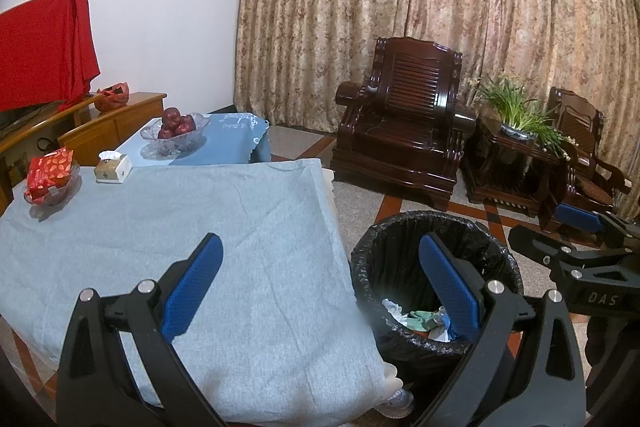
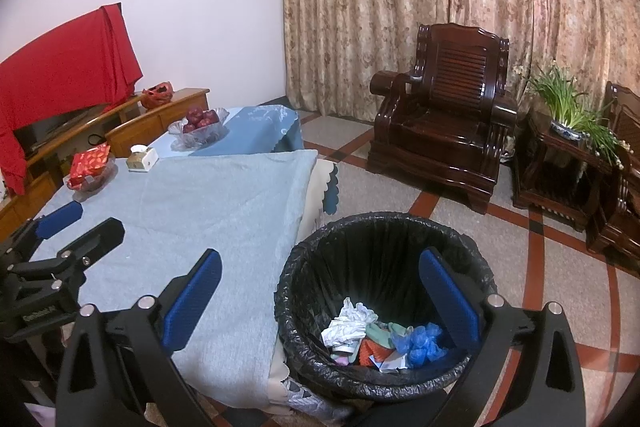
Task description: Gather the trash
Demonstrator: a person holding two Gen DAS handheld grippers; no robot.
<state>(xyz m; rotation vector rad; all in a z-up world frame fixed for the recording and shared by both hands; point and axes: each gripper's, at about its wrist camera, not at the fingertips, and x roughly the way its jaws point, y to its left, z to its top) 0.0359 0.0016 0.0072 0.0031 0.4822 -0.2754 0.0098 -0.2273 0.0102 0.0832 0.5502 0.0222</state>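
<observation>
Both my left gripper (image 1: 316, 287) and right gripper (image 2: 320, 301) gape wide, empty. Trash (image 2: 372, 339) in the bin (image 2: 320, 247) looks light, crumpled, soft; I'd pinch any fold.

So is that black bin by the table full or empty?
Neither: the bin is partly filled. Crumpled white paper, blue plastic and other scraps cover its bottom, well below the rim.

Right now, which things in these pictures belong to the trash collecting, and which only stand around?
Belong to the job:
- trash bin with black liner
- crumpled trash inside it
- left gripper, open
- right gripper, open

Just lying about:
- bowl of apples
- tissue box
- red packet in a glass dish
- armchair
- potted plant
</observation>
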